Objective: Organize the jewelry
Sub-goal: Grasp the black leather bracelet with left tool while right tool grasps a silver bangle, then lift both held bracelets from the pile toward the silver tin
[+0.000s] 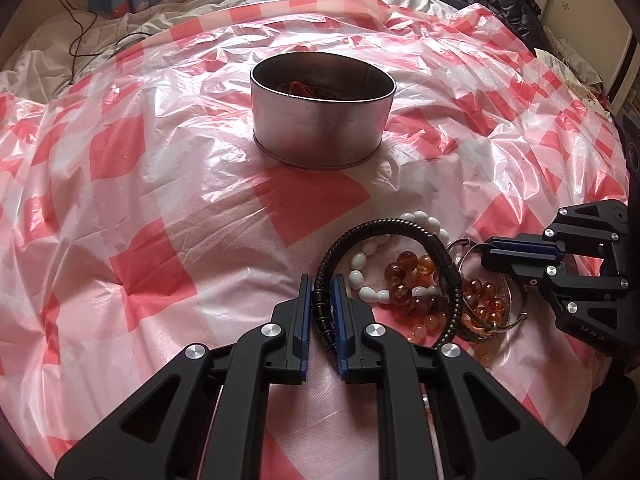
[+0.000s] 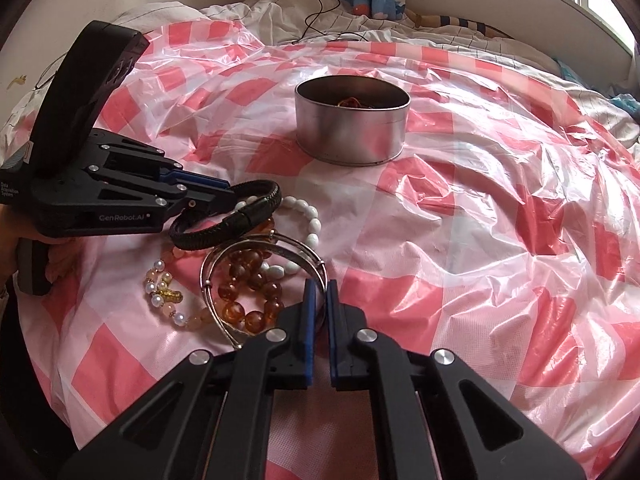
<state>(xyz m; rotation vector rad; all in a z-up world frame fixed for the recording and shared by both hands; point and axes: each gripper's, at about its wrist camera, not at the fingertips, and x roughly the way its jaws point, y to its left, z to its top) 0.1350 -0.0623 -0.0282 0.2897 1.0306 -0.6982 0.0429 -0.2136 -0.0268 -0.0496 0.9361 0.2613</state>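
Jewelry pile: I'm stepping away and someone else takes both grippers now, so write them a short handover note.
Left gripper: shut on the black braided bracelet, which is still in the pile.
Right gripper: shut on the silver bangle, also still at the pile.
Tin: stands beyond the pile on the checkered sheet, with some reddish pieces already inside.
Left to do: move both held pieces to the tin, then the white bead bracelet, the amber beads and the pearl bracelet.

Bare checked sheet (image 1: 160,208) lies open between the jewelry heap (image 1: 420,280) and tin (image 1: 322,110).
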